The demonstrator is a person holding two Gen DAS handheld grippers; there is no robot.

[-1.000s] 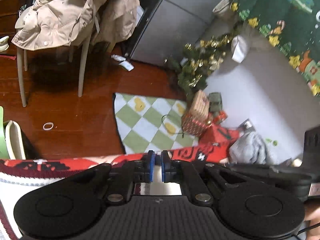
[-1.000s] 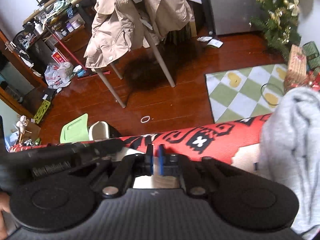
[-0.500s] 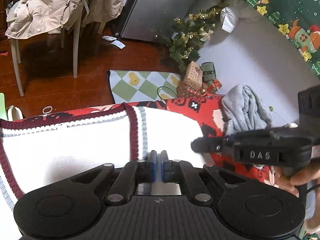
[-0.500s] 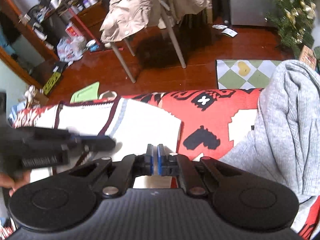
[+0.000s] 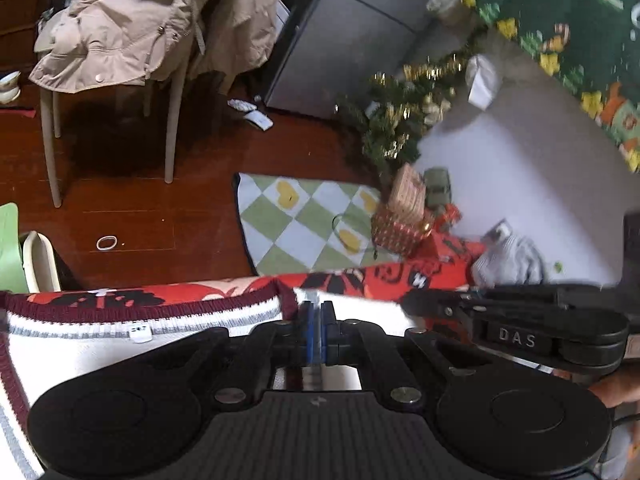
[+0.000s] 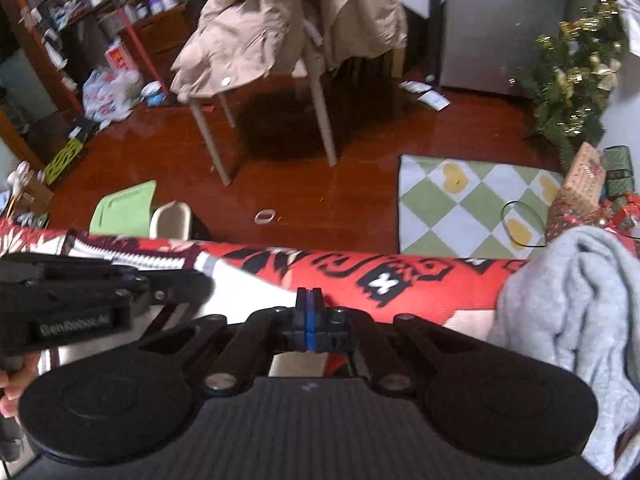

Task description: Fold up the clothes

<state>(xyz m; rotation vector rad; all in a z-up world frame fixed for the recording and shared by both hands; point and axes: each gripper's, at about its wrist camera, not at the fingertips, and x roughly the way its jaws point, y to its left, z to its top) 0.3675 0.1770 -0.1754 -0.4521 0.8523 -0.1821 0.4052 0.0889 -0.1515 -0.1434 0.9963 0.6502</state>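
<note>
A white knit sweater (image 5: 120, 344) with maroon and grey trim lies on a red patterned blanket (image 5: 384, 276). My left gripper (image 5: 316, 320) is shut, and the sweater's trimmed edge runs right into its blue pads. The right gripper's black body (image 5: 516, 336) sits close on its right. In the right wrist view my right gripper (image 6: 308, 312) is shut too, with a white corner of the sweater (image 6: 248, 292) tapering into its pads. The left gripper (image 6: 72, 312) reaches in from the left there. A grey garment (image 6: 568, 304) lies bunched on the blanket (image 6: 360, 268) at the right.
Beyond the blanket's edge is a dark wooden floor (image 6: 320, 184) with a green checked rug (image 6: 472, 208). A chair draped with a beige coat (image 6: 280, 28), a small Christmas tree (image 6: 568, 76) and wrapped gifts (image 6: 584, 180) stand further off. A person's hand (image 5: 616, 388) holds the right gripper.
Half a second ago the sweater lay spread out ahead of both grippers. Now both views sit lower near the blanket's edge, and only the sweater's edge shows at the pads. Both grippers stay shut.
</note>
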